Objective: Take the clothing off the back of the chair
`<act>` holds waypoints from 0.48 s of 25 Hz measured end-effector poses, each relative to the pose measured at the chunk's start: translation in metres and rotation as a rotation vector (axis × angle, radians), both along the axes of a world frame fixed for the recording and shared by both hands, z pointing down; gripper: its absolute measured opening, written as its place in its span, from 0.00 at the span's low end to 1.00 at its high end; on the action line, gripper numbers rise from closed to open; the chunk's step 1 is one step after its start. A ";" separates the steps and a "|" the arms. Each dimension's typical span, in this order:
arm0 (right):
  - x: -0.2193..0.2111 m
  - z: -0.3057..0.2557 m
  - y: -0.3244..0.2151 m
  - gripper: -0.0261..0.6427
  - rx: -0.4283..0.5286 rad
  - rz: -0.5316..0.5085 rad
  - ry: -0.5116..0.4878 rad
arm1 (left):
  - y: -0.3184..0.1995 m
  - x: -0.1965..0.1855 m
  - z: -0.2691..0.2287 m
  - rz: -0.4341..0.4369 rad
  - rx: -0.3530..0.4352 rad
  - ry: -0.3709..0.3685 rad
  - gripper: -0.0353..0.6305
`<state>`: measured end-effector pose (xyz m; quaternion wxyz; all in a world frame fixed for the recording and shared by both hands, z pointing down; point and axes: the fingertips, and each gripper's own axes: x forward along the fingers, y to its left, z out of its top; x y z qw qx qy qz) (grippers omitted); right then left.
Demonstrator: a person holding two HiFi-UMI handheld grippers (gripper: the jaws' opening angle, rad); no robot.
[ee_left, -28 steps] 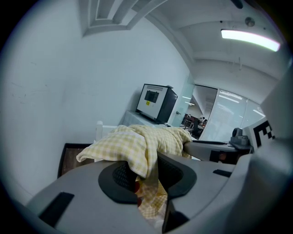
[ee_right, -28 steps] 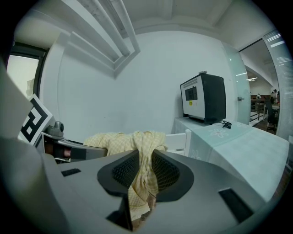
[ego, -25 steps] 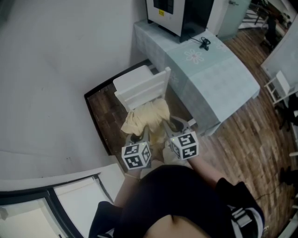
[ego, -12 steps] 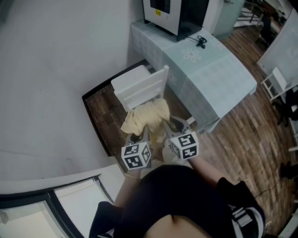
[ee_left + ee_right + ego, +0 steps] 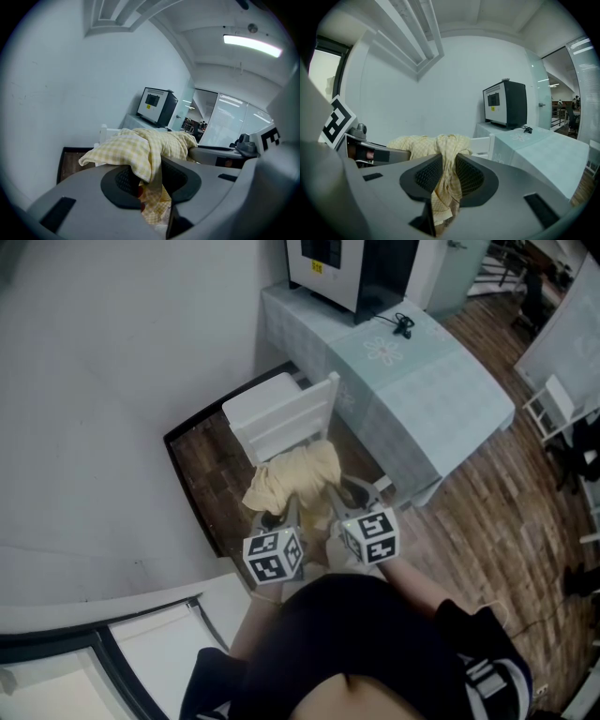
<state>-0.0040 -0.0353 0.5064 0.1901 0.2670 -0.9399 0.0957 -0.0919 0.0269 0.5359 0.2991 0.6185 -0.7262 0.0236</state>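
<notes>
- Left gripper (image 5: 149,183): the jaws are clamped on a bunched fold of the clothing (image 5: 140,145), a pale yellow checked garment. The fabric fills the gap between the pads and hangs out below them.
- Right gripper (image 5: 443,180): just beside the left one, its jaws are likewise closed on a gathered fold of the same garment. A loose end trails under the pads.
- Directly ahead of both grippers: the garment rises from the jaws and spreads in a slack heap toward the white chair (image 5: 272,409), whose slatted back faces the grippers.
- Contact with the chair: the garment's far edge appears to lie against the chair back. The head view does not settle whether it rests there or hangs just clear.
- Handling, as judged: light, soft and limp, neither fragile nor slippery. It should sag between the two holds and could snag on the back's corner posts.
- Where to hold, as judged: two thick gathered folds set apart along the near edge, as now, look more secure than a single layer.
- Beyond the chair, right of the grippers: a table (image 5: 422,381) under a pale cloth carries a boxy appliance (image 5: 347,268).
</notes>
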 end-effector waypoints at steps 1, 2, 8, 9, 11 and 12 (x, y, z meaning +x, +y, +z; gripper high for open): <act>0.000 0.000 0.000 0.19 0.001 0.002 -0.001 | 0.000 0.000 0.000 0.001 0.002 0.000 0.20; 0.000 -0.001 0.000 0.19 0.002 0.003 -0.002 | 0.000 -0.001 -0.001 0.002 0.004 0.000 0.20; -0.001 -0.002 -0.003 0.19 0.005 0.009 -0.004 | -0.004 -0.002 -0.003 0.009 0.008 -0.004 0.20; -0.001 -0.002 -0.003 0.19 0.006 0.010 -0.004 | -0.004 -0.002 -0.003 0.009 0.010 -0.005 0.20; -0.003 -0.003 -0.003 0.19 0.007 0.012 -0.005 | -0.004 -0.003 -0.003 0.010 0.011 -0.005 0.20; -0.003 -0.003 -0.003 0.19 0.007 0.012 -0.006 | -0.003 -0.004 -0.003 0.010 0.011 -0.004 0.20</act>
